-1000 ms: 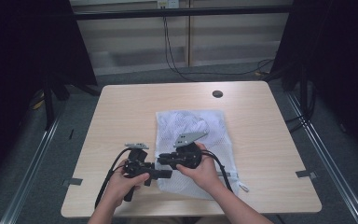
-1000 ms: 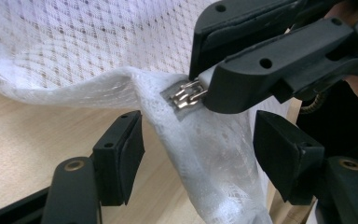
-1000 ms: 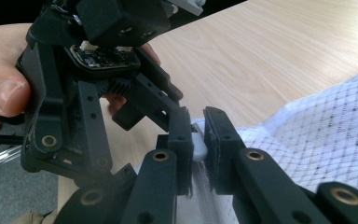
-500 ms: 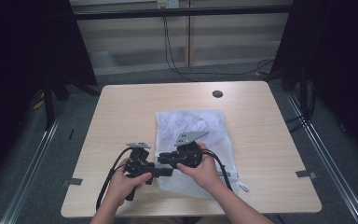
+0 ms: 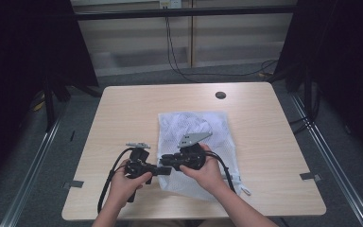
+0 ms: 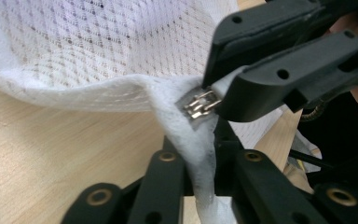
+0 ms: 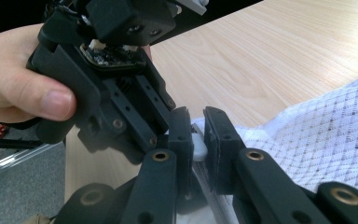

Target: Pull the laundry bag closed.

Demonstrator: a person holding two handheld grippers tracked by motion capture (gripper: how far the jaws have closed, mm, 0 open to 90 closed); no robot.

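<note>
A white mesh bag [image 5: 194, 126] lies flat on the wooden table [image 5: 123, 118], and both grippers meet at its near left corner. My left gripper [image 5: 162, 170] is shut on the bag's thick white hem [image 6: 192, 140], which runs up between its jaws [image 6: 200, 156]. Coming in from the other side, my right gripper [image 6: 218, 95] is shut on the tab of the metal zipper slider [image 6: 199, 104]. In the right gripper view, a small white piece [image 7: 198, 145] sits pinched between my right gripper's [image 7: 196, 125] jaws. The left gripper [image 7: 161, 133] and the hand [image 7: 14, 88] holding it are just beyond.
A dark round grommet [image 5: 220, 95] sits in the table near its far edge. Cables trail from both grippers toward the near edge [image 5: 108, 182]. A white cord end [image 5: 245, 191] lies beside the bag's near right corner. Bare tabletop lies left and right of the bag.
</note>
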